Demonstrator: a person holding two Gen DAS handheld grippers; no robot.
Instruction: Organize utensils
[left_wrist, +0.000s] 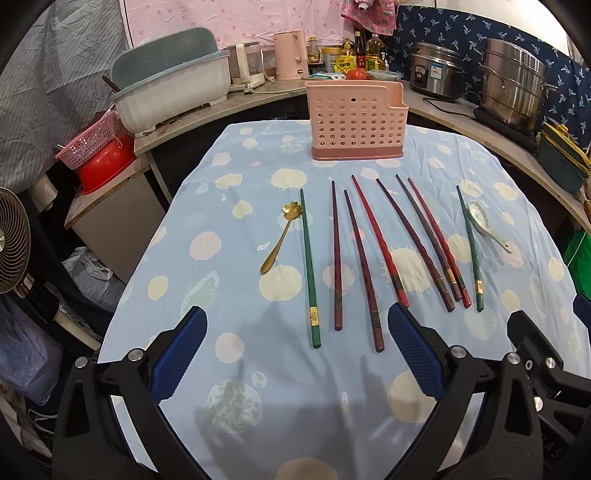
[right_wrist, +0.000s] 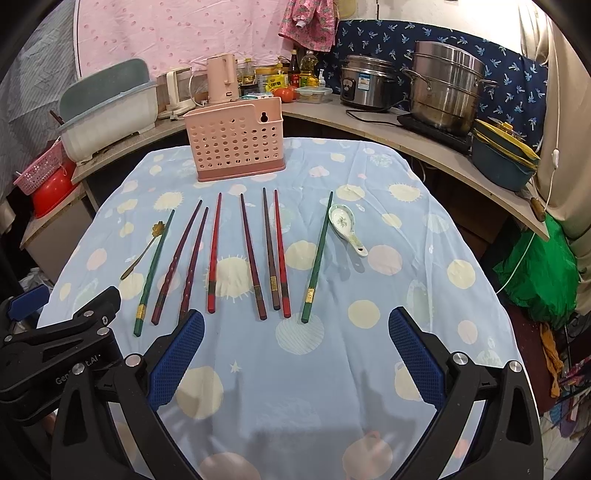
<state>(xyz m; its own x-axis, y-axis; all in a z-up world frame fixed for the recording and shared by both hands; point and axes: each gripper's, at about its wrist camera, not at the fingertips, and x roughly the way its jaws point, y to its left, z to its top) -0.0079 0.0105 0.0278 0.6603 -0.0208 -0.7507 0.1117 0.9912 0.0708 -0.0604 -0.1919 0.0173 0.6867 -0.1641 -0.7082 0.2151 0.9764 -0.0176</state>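
Chopsticks (left_wrist: 380, 240) lengthwise — tips toward holder (left_wrist: 356, 122)

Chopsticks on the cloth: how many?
8 chopsticks, in a row before the pink holder: green far left beside the gold spoon, six red or dark ones between, green far right beside the ceramic spoon. None seem hidden.
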